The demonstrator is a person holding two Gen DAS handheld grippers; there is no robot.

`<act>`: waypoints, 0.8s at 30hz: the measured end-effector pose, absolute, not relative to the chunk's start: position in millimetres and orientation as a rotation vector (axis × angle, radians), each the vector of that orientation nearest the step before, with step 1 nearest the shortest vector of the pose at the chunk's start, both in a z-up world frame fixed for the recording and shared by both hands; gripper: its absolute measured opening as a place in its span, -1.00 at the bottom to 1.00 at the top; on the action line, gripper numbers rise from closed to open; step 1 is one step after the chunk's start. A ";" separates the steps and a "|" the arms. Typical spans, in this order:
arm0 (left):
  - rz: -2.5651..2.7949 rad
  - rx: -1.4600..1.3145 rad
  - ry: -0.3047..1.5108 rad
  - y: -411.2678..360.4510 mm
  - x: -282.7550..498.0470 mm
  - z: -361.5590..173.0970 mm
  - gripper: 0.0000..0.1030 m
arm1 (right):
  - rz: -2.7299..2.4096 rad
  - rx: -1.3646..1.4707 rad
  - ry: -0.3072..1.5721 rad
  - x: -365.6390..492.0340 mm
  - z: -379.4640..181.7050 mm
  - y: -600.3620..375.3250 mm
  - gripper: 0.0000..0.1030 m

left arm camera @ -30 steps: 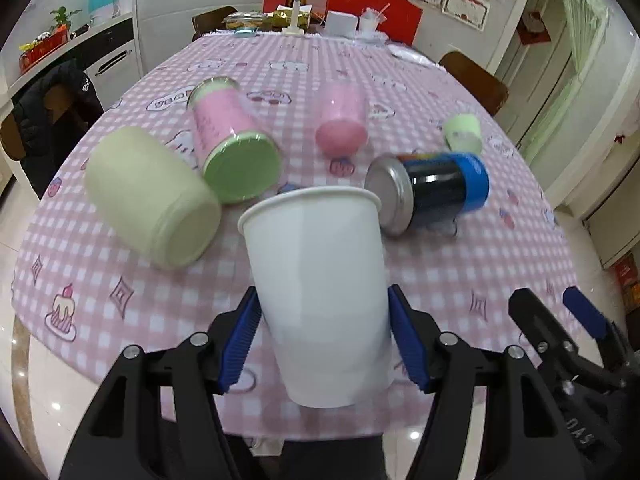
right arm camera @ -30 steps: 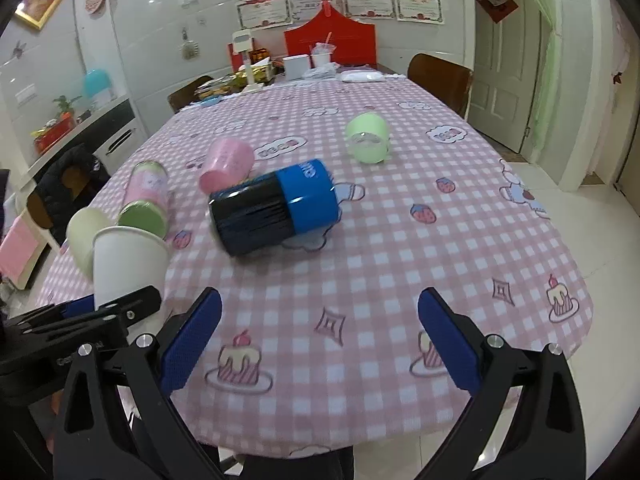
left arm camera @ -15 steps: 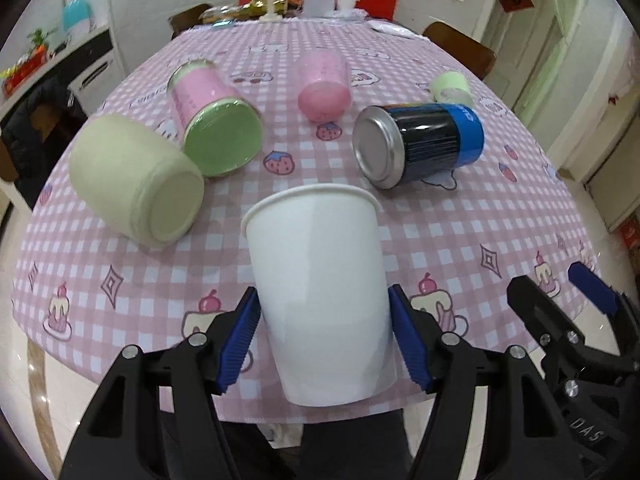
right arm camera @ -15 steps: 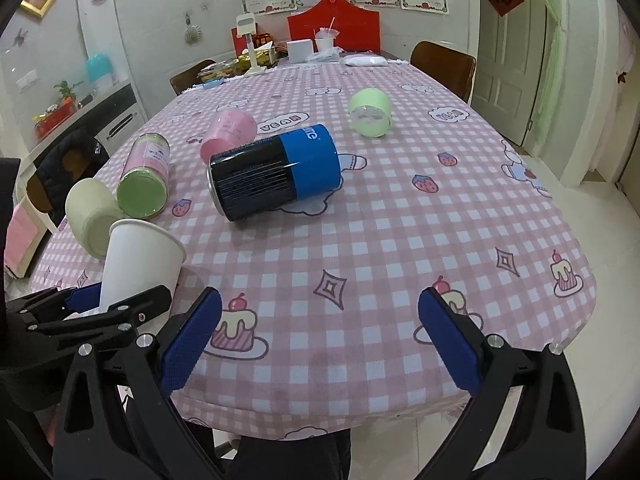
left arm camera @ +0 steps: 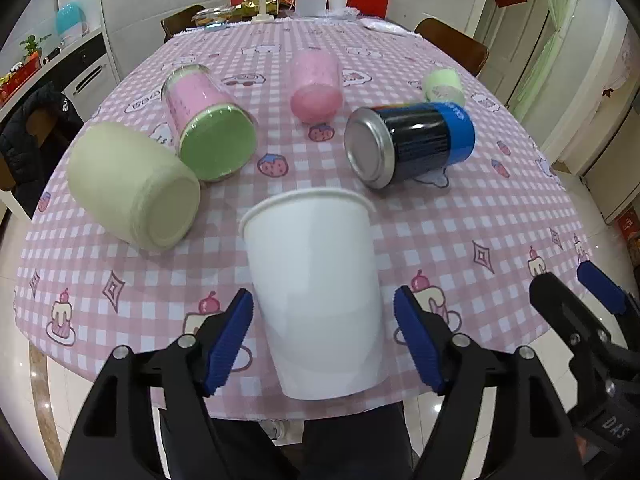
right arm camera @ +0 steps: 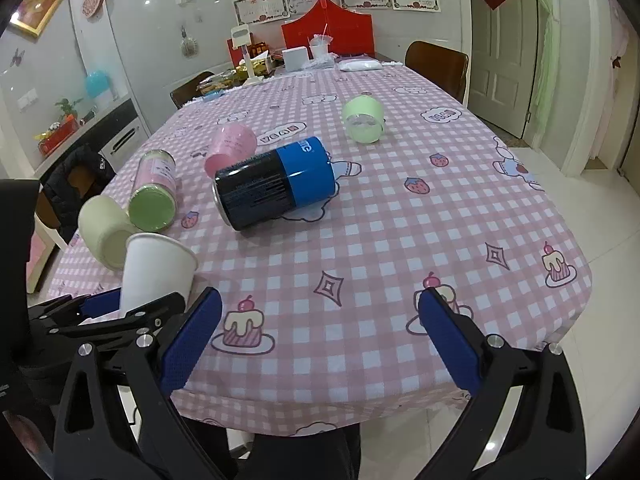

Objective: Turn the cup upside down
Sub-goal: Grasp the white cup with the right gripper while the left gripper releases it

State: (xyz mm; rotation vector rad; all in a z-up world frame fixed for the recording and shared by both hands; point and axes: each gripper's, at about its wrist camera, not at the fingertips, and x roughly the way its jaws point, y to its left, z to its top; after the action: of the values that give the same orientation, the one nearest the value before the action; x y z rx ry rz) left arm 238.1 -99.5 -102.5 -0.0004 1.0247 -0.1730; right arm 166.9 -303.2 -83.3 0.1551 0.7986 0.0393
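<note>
A white paper cup (left arm camera: 316, 292) stands between the blue pads of my left gripper (left arm camera: 322, 340), rim away from the camera. There is a gap between each pad and the cup wall, so the jaws are open around it. I cannot tell whether the cup rests on the tablecloth. The cup also shows in the right wrist view (right arm camera: 154, 272) at the left, with the left gripper's black fingers beside it. My right gripper (right arm camera: 320, 332) is open and empty over the table's near edge.
On the pink checked tablecloth (left arm camera: 460, 232) lie a pale green cup (left arm camera: 132, 192), a pink jar with a green lid (left arm camera: 210, 124), a pink cup (left arm camera: 316, 88), a black-and-blue can (left arm camera: 408, 144) and a small green cup (left arm camera: 444, 86). Chairs and clutter stand at the far end.
The left gripper's pads, pressed on the cup before, have spread apart from its sides. Both views have moved in over the table edge.
</note>
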 end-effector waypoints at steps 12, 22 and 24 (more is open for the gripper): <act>-0.152 -0.018 0.959 -65.6 231.1 -63.2 0.40 | 0.123 0.223 0.820 176.8 -65.2 -278.4 0.85; -0.077 -0.042 0.946 -9.3 226.2 -54.3 0.40 | 0.226 0.194 0.893 199.2 -70.7 -218.7 0.85; -0.061 -0.043 0.944 2.3 225.7 -54.8 0.40 | 0.240 0.191 0.915 204.9 -74.9 -208.3 0.85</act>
State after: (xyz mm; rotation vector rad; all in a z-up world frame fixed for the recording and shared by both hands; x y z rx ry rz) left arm 225.7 2.3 -54.8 -0.0433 0.9443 -0.0605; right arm 204.9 -208.3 -74.9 0.1913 0.9154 0.2399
